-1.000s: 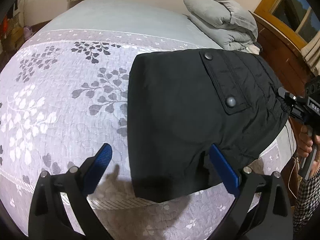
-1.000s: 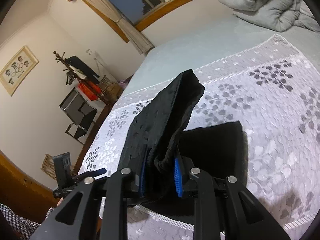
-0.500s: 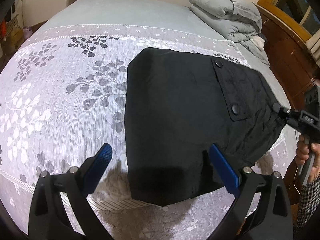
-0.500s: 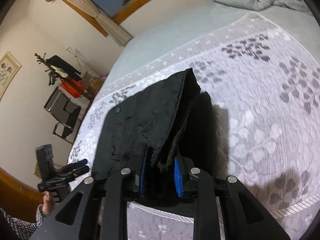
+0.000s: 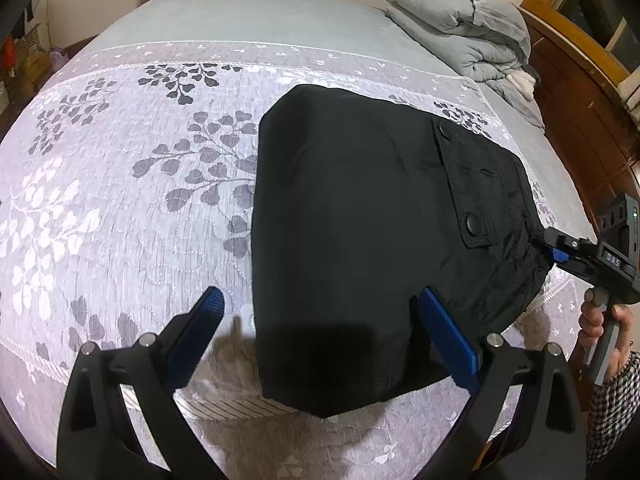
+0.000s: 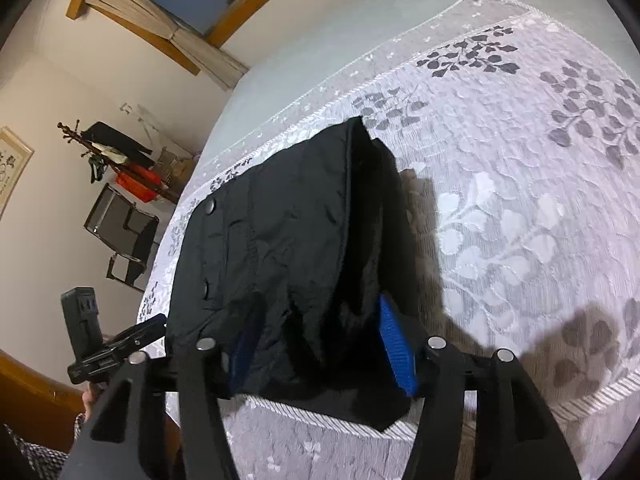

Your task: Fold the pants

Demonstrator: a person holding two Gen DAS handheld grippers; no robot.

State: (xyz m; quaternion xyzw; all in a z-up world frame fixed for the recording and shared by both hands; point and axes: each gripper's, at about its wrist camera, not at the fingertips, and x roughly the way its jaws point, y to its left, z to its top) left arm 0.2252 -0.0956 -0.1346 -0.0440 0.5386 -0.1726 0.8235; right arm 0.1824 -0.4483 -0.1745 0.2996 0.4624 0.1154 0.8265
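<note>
The black pants [image 5: 360,232] lie folded into a compact block on the leaf-patterned bedspread [image 5: 120,184], pocket flap with two snaps facing up. My left gripper [image 5: 320,328] is open and empty, its blue pads straddling the near edge of the pants just above them. My right gripper [image 6: 320,336] is open, its blue pads either side of the bunched waistband end of the pants [image 6: 288,240], which rests on the bed. The right gripper also shows in the left wrist view [image 5: 560,252] at the pants' right edge.
A folded grey duvet [image 5: 460,32] sits at the head of the bed by a wooden headboard [image 5: 580,112]. The bed's front edge [image 6: 520,404] is close. A coat rack and a black chair [image 6: 124,236] stand by the wall.
My right gripper lowered the lifted top fold onto the bed and its jaws opened, letting go of the waistband. The left gripper stayed open in place.
</note>
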